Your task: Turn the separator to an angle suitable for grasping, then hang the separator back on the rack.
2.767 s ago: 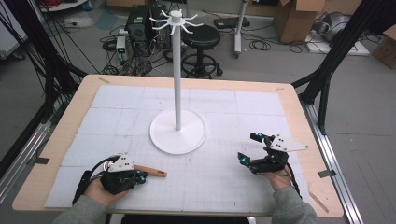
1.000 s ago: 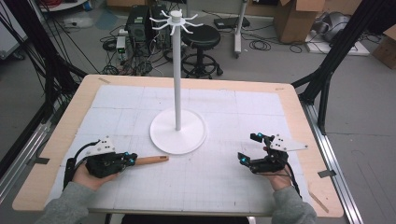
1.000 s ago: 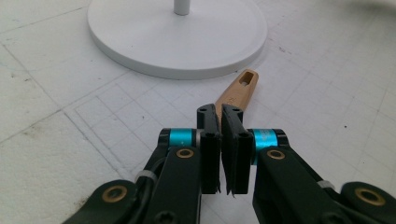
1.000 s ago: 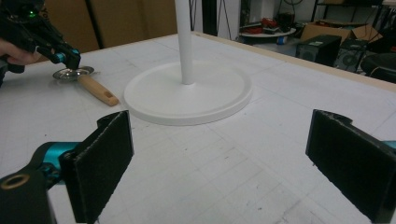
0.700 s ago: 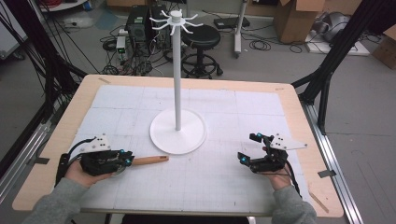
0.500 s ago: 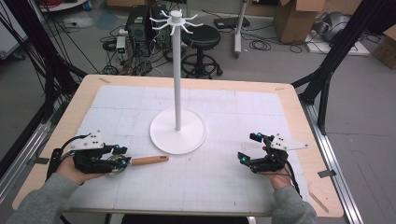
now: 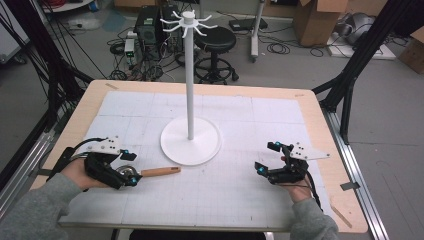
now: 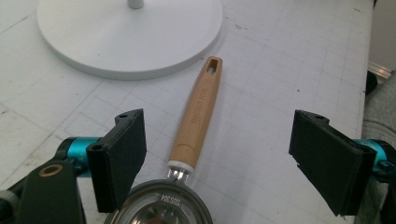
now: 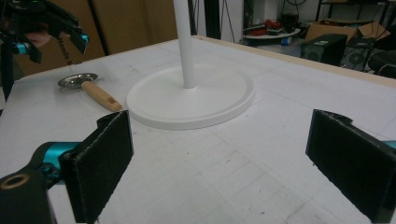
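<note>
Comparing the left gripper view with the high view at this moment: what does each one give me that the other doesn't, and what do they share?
Left gripper view alone: lettering along the strainer's wooden handle, the hanging slot at its end, a stamp on the metal rim, and the left gripper with jaws wide, having just been opening, off the strainer.

High view alone: the stand's pole and hooked top, the right gripper, both forearms, the table edge, the stool and boxes beyond.

Shared: strainer lying flat on the mat, handle pointing toward the stand's white base, not touching it.
</note>
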The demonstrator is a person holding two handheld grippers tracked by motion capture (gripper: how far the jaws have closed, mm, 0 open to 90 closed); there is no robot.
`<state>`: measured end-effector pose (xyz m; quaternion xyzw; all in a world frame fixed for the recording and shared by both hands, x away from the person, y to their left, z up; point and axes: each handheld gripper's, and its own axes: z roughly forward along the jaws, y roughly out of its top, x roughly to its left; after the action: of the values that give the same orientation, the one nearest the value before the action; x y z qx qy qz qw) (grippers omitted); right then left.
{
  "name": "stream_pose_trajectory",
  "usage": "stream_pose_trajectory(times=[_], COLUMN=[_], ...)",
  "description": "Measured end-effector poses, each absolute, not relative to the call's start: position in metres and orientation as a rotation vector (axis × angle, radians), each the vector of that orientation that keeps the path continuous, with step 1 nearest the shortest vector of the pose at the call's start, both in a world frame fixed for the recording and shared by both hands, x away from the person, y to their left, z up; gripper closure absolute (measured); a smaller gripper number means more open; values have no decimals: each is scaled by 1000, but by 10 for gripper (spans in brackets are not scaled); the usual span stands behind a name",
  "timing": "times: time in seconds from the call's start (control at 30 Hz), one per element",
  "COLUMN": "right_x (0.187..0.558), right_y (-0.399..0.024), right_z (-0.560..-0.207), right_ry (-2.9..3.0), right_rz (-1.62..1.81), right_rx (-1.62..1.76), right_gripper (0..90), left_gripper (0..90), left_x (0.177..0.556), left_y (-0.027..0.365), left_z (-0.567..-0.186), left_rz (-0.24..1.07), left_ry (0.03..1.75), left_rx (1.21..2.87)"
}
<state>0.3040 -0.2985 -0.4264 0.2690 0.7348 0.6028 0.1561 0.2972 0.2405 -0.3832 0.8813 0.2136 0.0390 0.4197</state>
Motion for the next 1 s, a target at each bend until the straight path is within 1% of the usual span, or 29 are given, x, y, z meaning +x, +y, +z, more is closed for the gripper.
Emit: stream_pose_trajectory(times=[0.07, 0.17, 0.27, 0.4, 0.57, 0.63, 0.83, 1.0], right_x=[303, 303, 303, 303, 302, 303, 303, 303], right_y=[-298, -298, -298, -297, -296, -296, -297, -296], right_z=[-426, -426, -426, -426, -425, -426, -426, -426], right_ry=[2112, 2112, 2111, 2112, 2111, 2115, 2110, 2113], right_rz=[1726, 1725, 1727, 1721, 1738, 1735, 1741, 1734], right_rx=[771, 771, 775, 761, 745, 741, 741, 742], right_gripper=[67, 67, 67, 67, 67, 67, 67, 67], left_gripper=[173, 169, 180, 202, 226, 268, 273, 306], left_x=[300, 304, 306, 310, 316, 318, 323, 326], left_y=[240, 237, 236, 232, 228, 229, 230, 231], left_z=[-384, -388, -390, -394, -400, -400, -405, -408], left_rz=[56, 76, 66, 52, 27, 36, 16, 0], left_ry=[538, 498, 465, 434, 454, 418, 417, 405], left_rx=[2225, 2284, 2298, 2335, 2343, 2351, 2370, 2387])
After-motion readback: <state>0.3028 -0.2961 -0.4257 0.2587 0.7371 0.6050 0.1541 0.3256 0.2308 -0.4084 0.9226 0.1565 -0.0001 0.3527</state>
